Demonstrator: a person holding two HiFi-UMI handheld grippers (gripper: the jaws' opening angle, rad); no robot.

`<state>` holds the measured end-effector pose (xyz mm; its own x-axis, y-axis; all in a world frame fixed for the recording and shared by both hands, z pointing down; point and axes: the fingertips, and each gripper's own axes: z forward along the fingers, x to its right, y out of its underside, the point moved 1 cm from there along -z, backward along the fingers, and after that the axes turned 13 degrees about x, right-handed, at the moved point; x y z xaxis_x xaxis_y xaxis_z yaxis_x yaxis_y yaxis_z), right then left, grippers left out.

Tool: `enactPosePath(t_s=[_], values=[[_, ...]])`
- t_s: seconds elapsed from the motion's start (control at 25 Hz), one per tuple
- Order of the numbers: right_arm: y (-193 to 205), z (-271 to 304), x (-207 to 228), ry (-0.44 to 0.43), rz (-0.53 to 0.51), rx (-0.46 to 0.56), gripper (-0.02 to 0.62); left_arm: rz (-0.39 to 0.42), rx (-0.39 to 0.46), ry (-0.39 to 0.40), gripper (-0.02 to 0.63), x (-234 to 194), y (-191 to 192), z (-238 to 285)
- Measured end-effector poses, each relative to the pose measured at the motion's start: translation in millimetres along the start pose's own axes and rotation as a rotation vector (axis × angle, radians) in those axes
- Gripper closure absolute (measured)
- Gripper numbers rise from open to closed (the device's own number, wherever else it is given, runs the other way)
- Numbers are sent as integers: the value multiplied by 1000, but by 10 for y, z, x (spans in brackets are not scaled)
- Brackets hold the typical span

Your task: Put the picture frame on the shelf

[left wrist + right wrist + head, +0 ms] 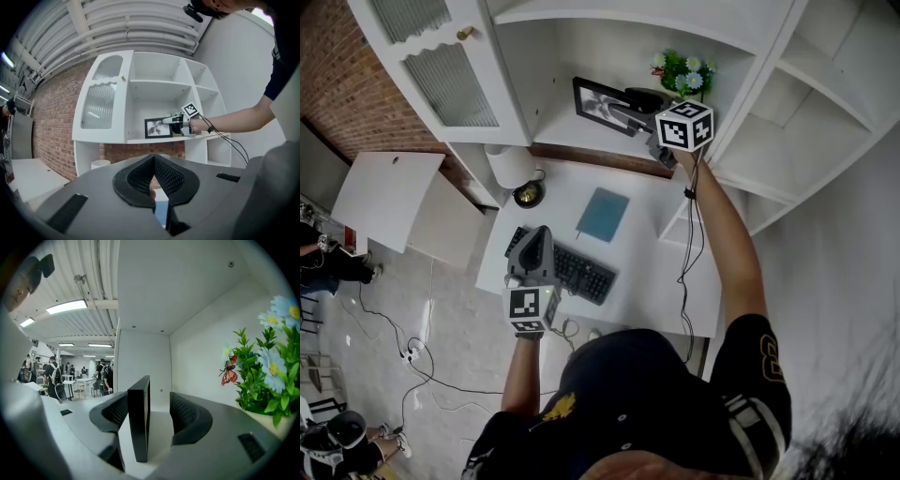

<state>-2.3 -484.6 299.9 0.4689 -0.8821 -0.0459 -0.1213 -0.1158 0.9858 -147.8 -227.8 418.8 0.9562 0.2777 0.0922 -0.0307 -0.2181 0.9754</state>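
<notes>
Right gripper view: the black picture frame [139,423] stands upright on the white shelf [160,426], between the parted jaws of the right gripper [149,405], close by one jaw and clear of the other. The left gripper [153,161], pinched closed on nothing, hangs above the desk [647,253].

Black short-sleeve tee [675,375], yellow print [560,406] in front, pale number [766,352] on right sleeve. Thin black cable [688,239] along right arm. Grey left gripper [536,232] and right gripper [628,105], black mesh pads [187,416] (each carries a white cube [684,125], black square markers).
</notes>
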Motion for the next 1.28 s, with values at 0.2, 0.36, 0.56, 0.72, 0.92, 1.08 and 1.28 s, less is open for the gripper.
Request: enactPosePath(t_s=[0.2,0.36,0.56,0.72,0.92,1.08,1.28], values=[[-42,-66,19,41,-13,14,348,-1,12,0,589,17,-34,-36],[-16,-96,-81,40,-60,-6,348,-7,16,1,589,43,-49,-75],[-36,-175,-104,91,-88,3,348,-2,21,2,589,56,-100,-131],[-70,-297,-75,150,-80,21,348,-3,20,6,589,92,-111,-203],[-97,-425,-119,217,-81,42,352,-7,21,17,589,143,-133,-271],[-116,-538,-197,247,-89,52,364,-7,27,36,589,220,-156,-294],[-144,-704,-309,268,-107,62,374,-13,27,56,589,312,-158,-318]])
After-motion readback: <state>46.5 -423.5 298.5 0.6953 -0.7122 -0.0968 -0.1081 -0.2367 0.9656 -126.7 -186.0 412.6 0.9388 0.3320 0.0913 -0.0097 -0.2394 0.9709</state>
